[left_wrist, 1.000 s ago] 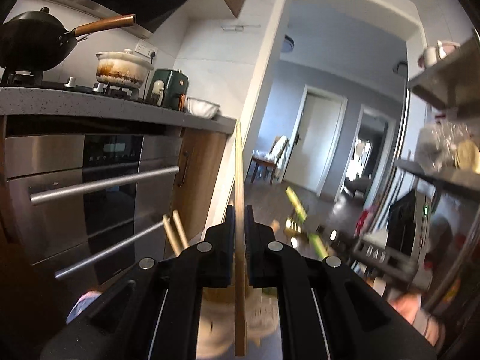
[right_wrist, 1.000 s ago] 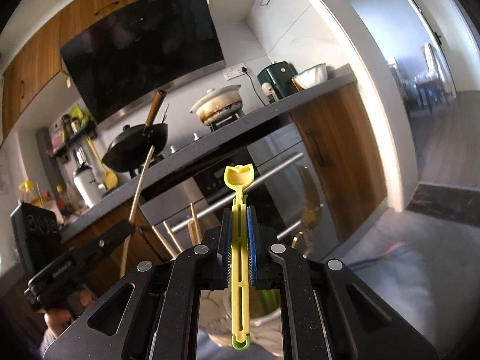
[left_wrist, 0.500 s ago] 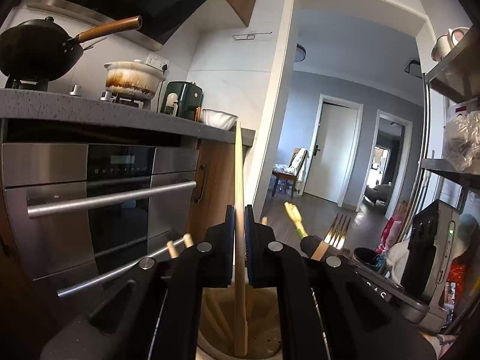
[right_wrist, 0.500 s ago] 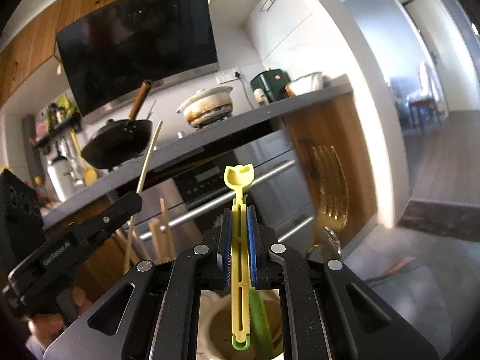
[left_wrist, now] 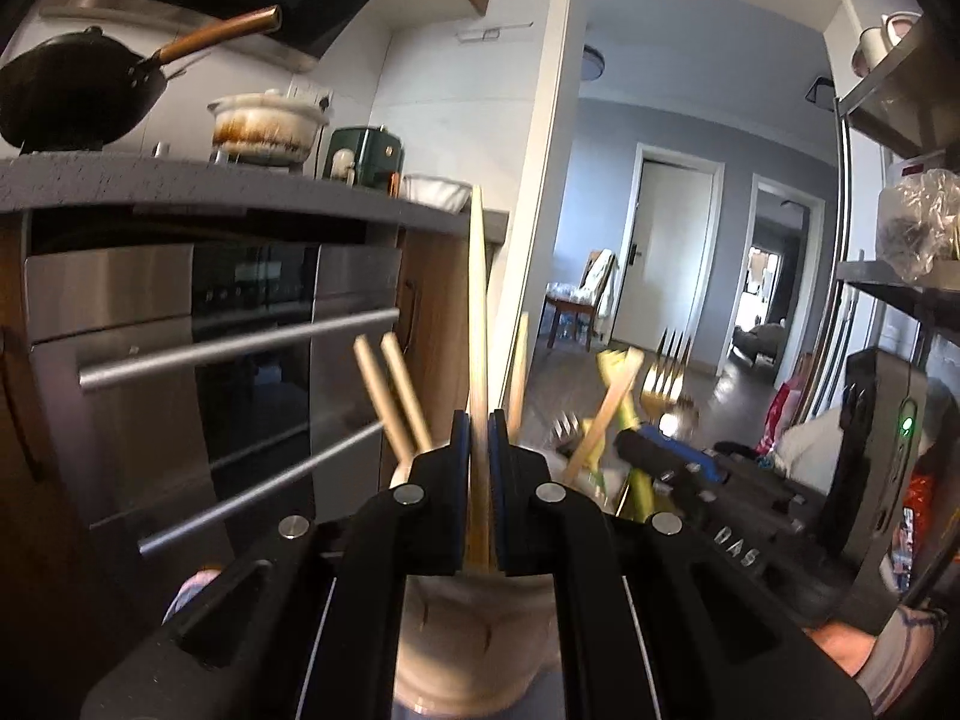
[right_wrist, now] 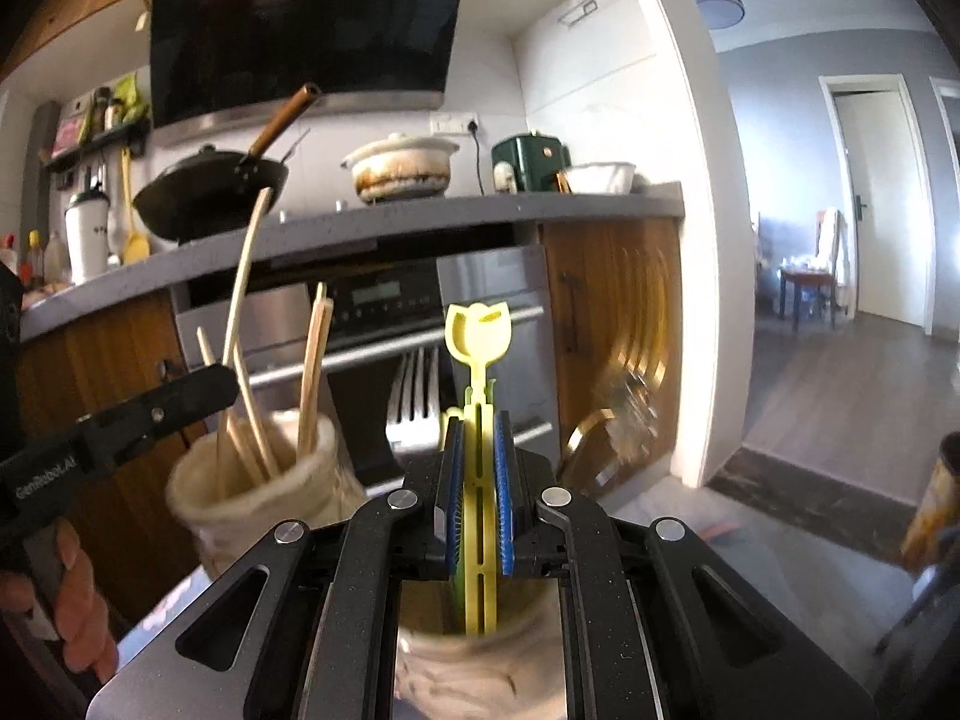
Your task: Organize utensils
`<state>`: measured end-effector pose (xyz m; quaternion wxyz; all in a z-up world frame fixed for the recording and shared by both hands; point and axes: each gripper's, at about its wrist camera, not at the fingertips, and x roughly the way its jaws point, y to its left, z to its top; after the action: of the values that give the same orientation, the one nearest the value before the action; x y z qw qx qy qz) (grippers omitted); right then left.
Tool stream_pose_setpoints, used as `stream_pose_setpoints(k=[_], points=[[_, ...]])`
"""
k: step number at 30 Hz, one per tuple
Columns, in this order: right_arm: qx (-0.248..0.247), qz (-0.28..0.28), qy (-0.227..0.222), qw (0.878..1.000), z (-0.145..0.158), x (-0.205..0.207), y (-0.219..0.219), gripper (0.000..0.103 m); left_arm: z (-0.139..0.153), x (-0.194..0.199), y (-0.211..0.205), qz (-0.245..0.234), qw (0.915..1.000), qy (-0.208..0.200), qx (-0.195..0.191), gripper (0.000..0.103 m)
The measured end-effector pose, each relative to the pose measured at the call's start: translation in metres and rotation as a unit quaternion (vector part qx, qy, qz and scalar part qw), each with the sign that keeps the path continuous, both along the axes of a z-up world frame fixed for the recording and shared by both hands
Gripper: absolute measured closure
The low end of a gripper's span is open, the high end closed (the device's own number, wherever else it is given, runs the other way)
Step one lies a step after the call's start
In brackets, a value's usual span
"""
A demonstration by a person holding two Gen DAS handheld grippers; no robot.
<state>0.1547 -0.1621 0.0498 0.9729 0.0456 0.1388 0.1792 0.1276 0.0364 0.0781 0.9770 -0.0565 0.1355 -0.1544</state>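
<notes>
My left gripper [left_wrist: 479,426] is shut on a long wooden chopstick [left_wrist: 478,324], held upright over a cream holder [left_wrist: 474,636] with several chopsticks [left_wrist: 393,396] in it. My right gripper [right_wrist: 478,426] is shut on a yellow plastic utensil [right_wrist: 478,336] with a tulip-shaped end, its lower end inside a second cream holder [right_wrist: 474,672]. In the right wrist view the chopstick holder [right_wrist: 258,504] stands at the left with the left gripper [right_wrist: 219,381] above it. A silver fork [right_wrist: 414,396] and a gold fork [left_wrist: 663,381] stand by the yellow utensil.
An oven with steel bar handles [left_wrist: 240,348] and a grey counter [right_wrist: 420,222] stand behind. On the counter are a black wok [right_wrist: 210,192], a white pot [right_wrist: 399,171] and a green appliance [right_wrist: 528,162]. A doorway [right_wrist: 840,240] opens at the right; metal shelves [left_wrist: 900,120] show far right.
Both grippers have sunk toward the holders, so the chopstick and the yellow utensil sit deeper in them. The view is blurred by motion.
</notes>
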Motion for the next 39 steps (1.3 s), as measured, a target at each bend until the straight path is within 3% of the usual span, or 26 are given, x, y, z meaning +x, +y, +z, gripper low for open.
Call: stream_pose_setpoints(k=[12, 15, 18, 20, 22, 35, 39], points=[[-0.010, 0.016, 0.038, 0.999, -0.011, -0.007, -0.005, 0.092, -0.009, -0.010, -0.010, -0.015, 0.9996, 0.013, 0.022, 0.095], [-0.010, 0.015, 0.039, 0.999, -0.011, -0.006, -0.006, 0.087, -0.010, -0.012, -0.010, -0.012, 0.9996, 0.012, 0.024, 0.084], [-0.008, 0.015, 0.034, 0.999, -0.009, -0.010, -0.008, 0.082, -0.008, -0.015, -0.008, -0.012, 0.9997, 0.008, 0.022, 0.081], [-0.009, 0.015, 0.027, 0.999, -0.007, -0.015, -0.010, 0.071, -0.008, -0.019, -0.008, -0.009, 0.9997, 0.004, 0.024, 0.075], [-0.007, 0.012, 0.019, 1.000, -0.005, -0.022, -0.013, 0.067, -0.007, -0.025, -0.008, -0.009, 0.9997, -0.002, 0.023, 0.062], [-0.010, -0.004, 0.021, 1.000, -0.007, -0.068, -0.043, 0.031, -0.021, -0.079, -0.004, 0.020, 0.9984, -0.007, 0.052, 0.042], [-0.028, -0.002, 0.014, 1.000, -0.013, -0.086, -0.049, 0.021, -0.029, -0.092, -0.002, 0.033, 0.9971, -0.006, 0.069, 0.030]])
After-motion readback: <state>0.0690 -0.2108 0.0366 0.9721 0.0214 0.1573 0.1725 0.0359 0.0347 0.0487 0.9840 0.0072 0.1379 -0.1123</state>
